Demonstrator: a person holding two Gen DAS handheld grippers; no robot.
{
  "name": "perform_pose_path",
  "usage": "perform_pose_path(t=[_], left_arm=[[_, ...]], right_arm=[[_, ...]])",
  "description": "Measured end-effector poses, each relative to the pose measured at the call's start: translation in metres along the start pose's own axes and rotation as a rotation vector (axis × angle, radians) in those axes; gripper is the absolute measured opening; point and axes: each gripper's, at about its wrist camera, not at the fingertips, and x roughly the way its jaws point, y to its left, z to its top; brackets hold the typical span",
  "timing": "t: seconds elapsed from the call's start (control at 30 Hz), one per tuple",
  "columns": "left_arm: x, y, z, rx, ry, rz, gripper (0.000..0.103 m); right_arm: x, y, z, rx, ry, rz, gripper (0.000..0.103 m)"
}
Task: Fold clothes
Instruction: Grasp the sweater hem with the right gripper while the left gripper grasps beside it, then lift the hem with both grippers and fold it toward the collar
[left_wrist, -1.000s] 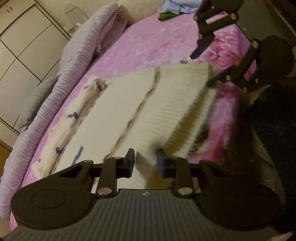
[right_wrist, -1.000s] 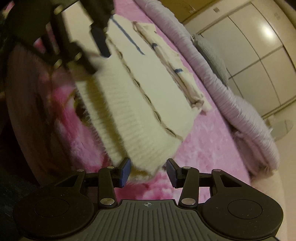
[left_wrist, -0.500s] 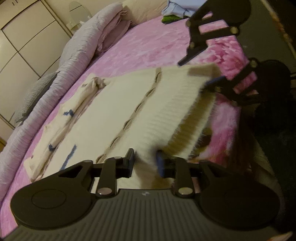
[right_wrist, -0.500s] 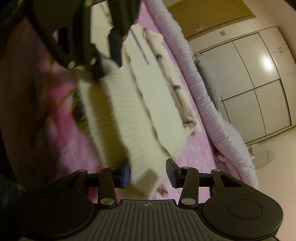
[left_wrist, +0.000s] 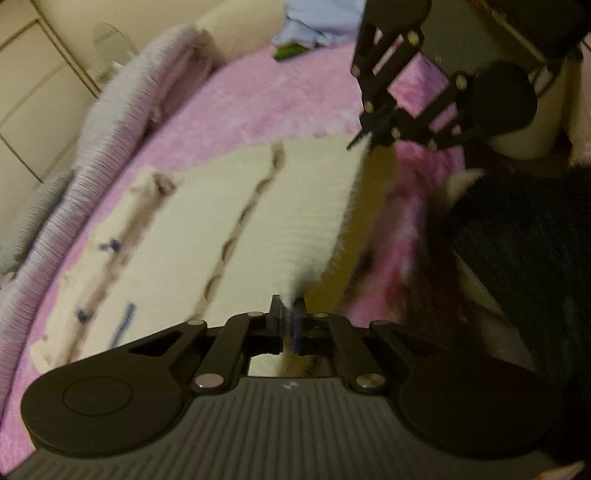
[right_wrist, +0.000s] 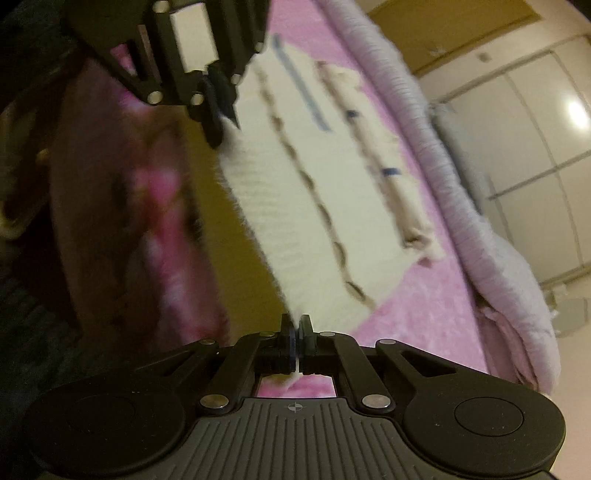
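— Any brand, label or writing to read here?

— None legible. Both views are motion-blurred; the only mark is a small cross-hair emblem moulded on each gripper body. The cream sweater (left_wrist: 295, 206) carries brown stitch-like lines and short blue marks, not letters.

— Where is the sweater?

— Spread on the pink blanket (left_wrist: 266, 96) of the bed, its near ribbed edge lifted off the blanket. Beyond the sweater lies a rolled lilac quilt (left_wrist: 110, 122), and past that, white wardrobe doors (right_wrist: 535, 122).

— And the grippers?

— The left gripper (left_wrist: 287, 314) has its jaws clamped on one corner of the lifted edge; the right gripper (right_wrist: 295, 325) has its jaws clamped on the other corner. In the left wrist view the right gripper (left_wrist: 364, 138) shows at the far end of that edge, and in the right wrist view the left gripper (right_wrist: 221, 122) does likewise.

— What differs from half a second ago?

— Then both sets of jaws stood apart with the edge lying between them. Now both have closed on the cloth, and the edge hangs taut between the two grippers, raised higher above the blanket.
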Motion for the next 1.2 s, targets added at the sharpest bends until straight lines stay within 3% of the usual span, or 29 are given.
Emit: perform_pose_path(t=[0.2,0.3,0.37,0.43,0.57,0.63,0.73,0.8,0.87,0.93,1.0,1.07,1.1,1.13,1.2], left_arm=[[-0.001,0.0,0.001,0.041,0.015,-0.024,0.004],[-0.018,0.01,-0.002,-0.003,-0.002,-0.091,0.007],[-0.034,0.021,-0.008,-0.067,-0.02,-0.141,0.007],[-0.048,0.033,-0.014,-0.145,-0.047,-0.159,0.008],[-0.047,0.07,-0.026,-0.402,-0.084,-0.089,0.008],[-0.03,0.083,-0.034,-0.512,-0.054,-0.06,0.008],[-0.01,0.084,-0.05,-0.559,0.048,-0.043,0.008],[-0.02,0.075,-0.063,-0.553,0.039,-0.052,0.008],[-0.037,0.071,-0.079,-0.564,0.058,-0.063,0.011],[-0.059,0.072,-0.097,-0.603,0.09,-0.018,0.011],[-0.08,0.082,-0.117,-0.687,0.113,0.04,0.011],[-0.1,0.097,-0.14,-0.808,0.121,0.089,0.017],[-0.111,0.104,-0.151,-0.869,0.125,0.113,0.021],[-0.117,0.112,-0.161,-0.931,0.118,0.13,0.029],[-0.126,0.126,-0.182,-1.055,0.096,0.16,0.03]], right_arm=[[0.013,0.021,-0.001,-0.102,0.05,0.05,0.001],[0.007,0.011,0.001,-0.091,0.101,0.131,0.008],[-0.005,-0.006,-0.002,0.047,0.094,0.204,0.011],[-0.016,-0.035,-0.006,0.278,0.036,0.274,0.011],[-0.009,-0.078,-0.016,0.777,-0.073,0.297,0.011],[0.009,-0.09,-0.022,1.003,-0.104,0.322,0.011],[0.035,-0.089,-0.028,1.162,-0.056,0.372,0.011],[0.053,-0.088,-0.031,1.268,-0.022,0.405,0.011],[0.043,-0.083,-0.031,1.203,-0.004,0.419,0.011],[0.03,-0.077,-0.033,1.12,0.042,0.427,0.011],[0.011,-0.071,-0.034,1.052,0.05,0.352,0.012],[-0.003,-0.075,-0.04,1.061,0.015,0.297,0.032],[-0.009,-0.08,-0.046,1.098,-0.009,0.285,0.065],[-0.011,-0.085,-0.055,1.18,-0.039,0.301,0.077],[-0.009,-0.094,-0.071,1.344,-0.079,0.335,0.077]])
